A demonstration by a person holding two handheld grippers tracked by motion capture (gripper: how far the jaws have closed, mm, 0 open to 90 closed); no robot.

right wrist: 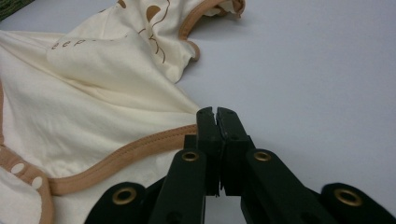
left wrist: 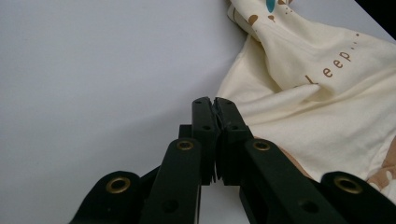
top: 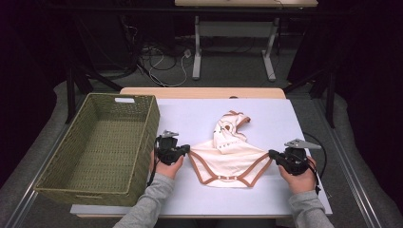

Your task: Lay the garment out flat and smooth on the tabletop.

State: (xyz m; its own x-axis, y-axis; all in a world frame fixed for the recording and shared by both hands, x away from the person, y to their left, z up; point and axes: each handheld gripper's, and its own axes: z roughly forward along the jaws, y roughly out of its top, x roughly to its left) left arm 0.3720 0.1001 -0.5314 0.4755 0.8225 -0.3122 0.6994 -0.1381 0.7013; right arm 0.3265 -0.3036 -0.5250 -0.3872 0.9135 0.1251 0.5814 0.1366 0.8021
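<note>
Sleeved forearms come up from the bottom edge of the high view, and at their ends we hold the two grippers low over the white table top (top: pixel 290 118).

Our left gripper (top: pixel 187 150) sits just left of centre, beside the near right corner of the basket; its jaws are pressed together, and their tips meet the left corner of the cream baby bodysuit (top: pixel 228 159). In the left gripper view the black jaws (left wrist: pixel 215 103) rise from the bottom middle, closed tight, with a fold of the cream cloth (left wrist: pixel 327 107) running right up to their tips; whether the cloth is actually pinched between them we cannot tell.

Our right gripper (top: pixel 272 154) is at the lower right of the high view, its jaws likewise closed and their tips at the garment's right corner. In the right gripper view the shut jaws (right wrist: pixel 217 113) stand in the bottom middle, and the bodysuit's brown-trimmed edge (right wrist: pixel 140 154) runs in from the left to their tips; again we cannot tell if the hem is caught.

Between the two grippers the bodysuit lies spread flat, its brown-edged snap end nearest the bottom of the frame and its bunched upper part, with brown print and lettering, reaching toward the frame's centre.

Further left, the green woven basket (top: pixel 142 137) stands on the table's left side. Beyond the table's far edge, cables trail on the grey floor under a second desk (top: pixel 197 57).
</note>
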